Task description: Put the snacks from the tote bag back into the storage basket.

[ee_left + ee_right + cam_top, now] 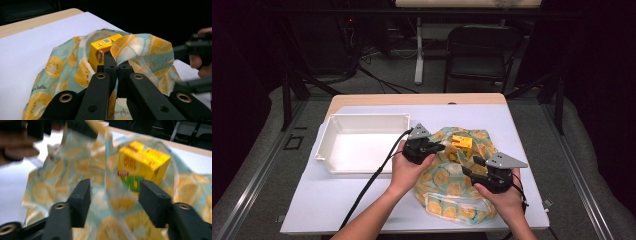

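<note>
My left gripper [117, 65] has its jaws clamped on the rim of the citrus-print bag [140, 48], lifting it so the mouth gapes around the yellow drink carton [103, 48] standing inside. My right gripper [113, 195] hovers with jaws apart before the carton, probably to reach in. The white tray [324, 142] waits just left.

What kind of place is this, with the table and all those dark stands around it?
Probably a lab or recording studio, not a home: a white-covered table ringed by black metal stands, cables on the floor, and a black folding chair behind.
</note>
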